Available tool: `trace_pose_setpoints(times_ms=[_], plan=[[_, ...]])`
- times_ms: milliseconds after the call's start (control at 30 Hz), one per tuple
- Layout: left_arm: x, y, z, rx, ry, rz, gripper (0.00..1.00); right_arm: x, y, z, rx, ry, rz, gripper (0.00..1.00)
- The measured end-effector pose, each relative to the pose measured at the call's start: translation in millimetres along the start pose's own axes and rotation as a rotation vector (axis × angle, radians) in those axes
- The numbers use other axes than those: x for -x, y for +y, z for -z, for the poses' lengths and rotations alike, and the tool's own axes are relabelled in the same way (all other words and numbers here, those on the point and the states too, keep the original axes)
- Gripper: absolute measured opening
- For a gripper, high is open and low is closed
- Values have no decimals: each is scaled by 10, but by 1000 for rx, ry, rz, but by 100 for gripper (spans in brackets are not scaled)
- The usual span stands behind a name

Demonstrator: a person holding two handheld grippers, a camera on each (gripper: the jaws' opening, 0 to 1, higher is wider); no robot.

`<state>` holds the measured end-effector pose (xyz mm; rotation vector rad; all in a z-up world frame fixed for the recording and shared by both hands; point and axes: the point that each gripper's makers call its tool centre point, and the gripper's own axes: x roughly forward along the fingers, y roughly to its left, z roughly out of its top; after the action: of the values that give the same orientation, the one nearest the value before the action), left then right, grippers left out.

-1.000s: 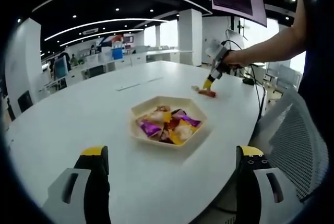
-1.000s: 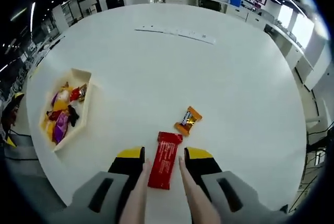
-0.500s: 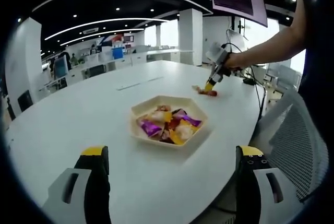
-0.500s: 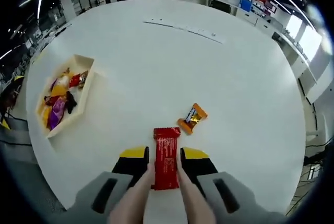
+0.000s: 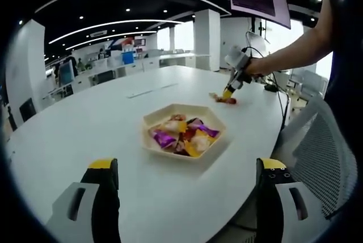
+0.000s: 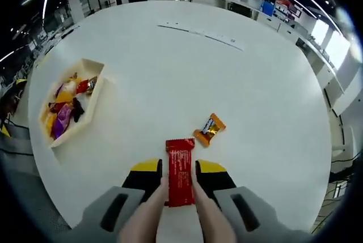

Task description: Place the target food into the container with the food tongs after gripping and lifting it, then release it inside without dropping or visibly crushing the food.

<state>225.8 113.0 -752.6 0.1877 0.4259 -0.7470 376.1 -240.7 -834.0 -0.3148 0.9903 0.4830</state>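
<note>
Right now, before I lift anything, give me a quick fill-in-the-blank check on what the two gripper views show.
1. The right gripper has its jaws closed on a long ____ wrapped bar.
2. Beside that bar on the white table lies a smaller ____ wrapped candy.
3. The beige tray holding mixed wrapped snacks has ____ sides.
4. The left gripper has its jaws wide ____, with nothing between them.

Missing words: red; orange; six; open
</note>
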Motion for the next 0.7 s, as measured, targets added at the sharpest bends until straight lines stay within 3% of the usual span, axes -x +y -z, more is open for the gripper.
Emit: trace_pose_setpoints(times_ms=[333, 700], plan=[[-2, -9, -13, -4, -3, 3, 98, 67, -3, -86, 9, 3, -24, 23], [-24, -47, 4, -10, 4, 23, 100, 264, -57, -325, 36, -17, -28, 23]])
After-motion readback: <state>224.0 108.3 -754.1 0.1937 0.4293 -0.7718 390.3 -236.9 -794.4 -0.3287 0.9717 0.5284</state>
